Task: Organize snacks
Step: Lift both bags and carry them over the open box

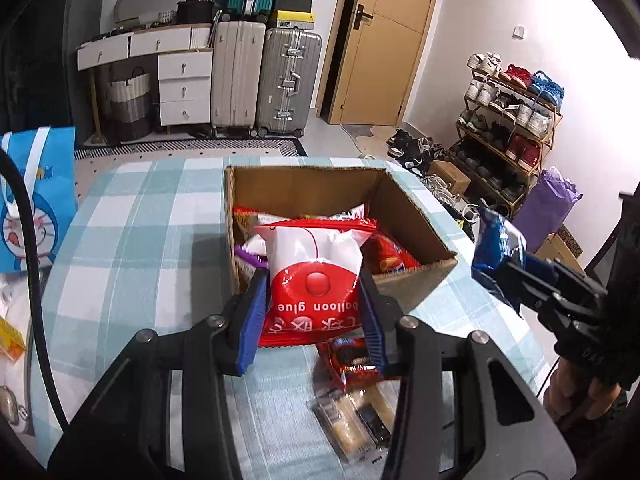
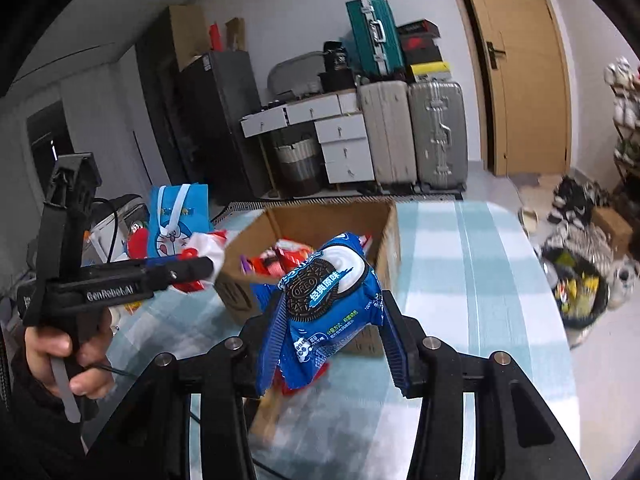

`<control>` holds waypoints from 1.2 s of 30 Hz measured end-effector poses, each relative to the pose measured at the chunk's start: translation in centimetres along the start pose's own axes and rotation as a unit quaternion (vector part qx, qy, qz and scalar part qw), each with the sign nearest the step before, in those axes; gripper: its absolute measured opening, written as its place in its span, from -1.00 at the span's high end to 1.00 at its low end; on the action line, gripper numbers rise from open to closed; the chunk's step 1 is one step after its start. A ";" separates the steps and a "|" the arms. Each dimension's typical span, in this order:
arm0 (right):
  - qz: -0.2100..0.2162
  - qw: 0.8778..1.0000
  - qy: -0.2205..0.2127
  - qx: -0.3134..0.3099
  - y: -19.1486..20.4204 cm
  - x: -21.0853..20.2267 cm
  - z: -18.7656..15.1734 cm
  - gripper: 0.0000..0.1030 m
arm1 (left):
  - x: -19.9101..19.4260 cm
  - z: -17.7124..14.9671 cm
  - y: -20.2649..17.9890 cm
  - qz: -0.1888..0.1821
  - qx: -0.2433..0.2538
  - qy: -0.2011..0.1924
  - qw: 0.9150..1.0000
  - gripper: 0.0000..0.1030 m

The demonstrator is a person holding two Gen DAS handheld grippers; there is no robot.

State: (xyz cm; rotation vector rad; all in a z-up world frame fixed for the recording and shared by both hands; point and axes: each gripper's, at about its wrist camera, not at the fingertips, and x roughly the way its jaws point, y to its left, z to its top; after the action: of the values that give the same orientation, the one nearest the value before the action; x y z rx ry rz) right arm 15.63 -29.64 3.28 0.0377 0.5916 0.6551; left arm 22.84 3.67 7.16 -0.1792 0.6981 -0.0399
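Observation:
My left gripper point(image 1: 312, 320) is shut on a red and white "balloon glue" snack bag point(image 1: 314, 276), held just in front of an open cardboard box point(image 1: 416, 220) that holds several snack packs. My right gripper point(image 2: 332, 344) is shut on a blue Oreo pack point(image 2: 332, 300), held above the table near the box point(image 2: 384, 220). The right gripper with the Oreo pack point(image 1: 496, 248) shows at the right of the left wrist view. The left gripper point(image 2: 200, 268) with its bag point(image 2: 208, 246) shows at the left of the right wrist view.
The table has a green checked cloth point(image 1: 140, 220). A red cookie pack point(image 1: 352, 360) and a clear-wrapped snack pack point(image 1: 356, 420) lie on it under my left gripper. A blue Doraemon bag point(image 1: 36, 200) stands at the left. Suitcases, drawers and a shoe rack point(image 1: 516, 120) stand beyond.

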 end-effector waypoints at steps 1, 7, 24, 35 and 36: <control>0.002 1.000 -0.002 -0.005 0.3 0.3 0.5 0.12 | 0.2 0.2 -0.1 0.003 0.002 0.000 1.000 0.22; 0.008 1.000 -0.001 -0.009 1.2 1.5 2.2 0.11 | 1.1 1.2 -0.5 0.020 0.015 -0.003 1.000 0.22; 0.026 0.999 0.019 -0.014 0.2 6.8 5.1 0.11 | 5.6 4.5 1.6 0.032 -0.008 -0.001 0.999 0.22; 0.013 0.999 0.035 -0.014 -1.2 9.8 5.6 0.11 | 8.8 5.4 2.6 0.037 -0.012 0.009 0.999 0.22; 0.011 0.999 0.038 -0.013 -1.3 10.1 5.6 0.11 | 9.1 5.4 2.9 0.037 -0.012 0.013 0.999 0.22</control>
State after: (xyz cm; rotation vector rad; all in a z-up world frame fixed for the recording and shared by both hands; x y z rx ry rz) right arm 25.74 -23.91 2.56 -0.0058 0.6565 0.6887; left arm 33.20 6.41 4.93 -0.1758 0.7303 0.0363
